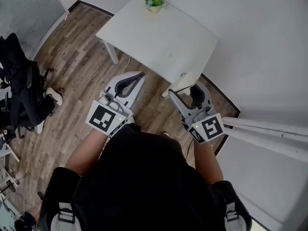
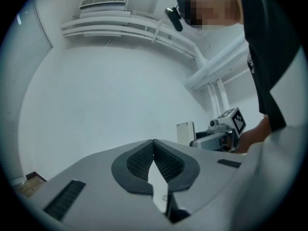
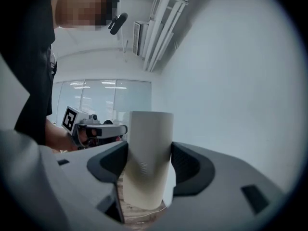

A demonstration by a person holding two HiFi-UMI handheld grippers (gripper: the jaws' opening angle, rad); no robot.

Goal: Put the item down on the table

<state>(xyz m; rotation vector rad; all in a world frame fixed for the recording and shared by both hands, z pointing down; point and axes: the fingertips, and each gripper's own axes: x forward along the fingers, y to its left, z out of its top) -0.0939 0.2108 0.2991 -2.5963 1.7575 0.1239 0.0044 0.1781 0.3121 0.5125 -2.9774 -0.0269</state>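
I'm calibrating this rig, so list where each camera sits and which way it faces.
Head view: on the person's head, looking steeply down at the white table and wood floor; the dark torso, forearms, left gripper and right gripper show.
Left gripper view: on the left gripper, looking along its shut jaws toward a white wall; torso at right.
Right gripper view: on the right gripper, looking along jaws shut on the cream cylinder; torso at left.
Shared: each gripper view shows the other gripper.
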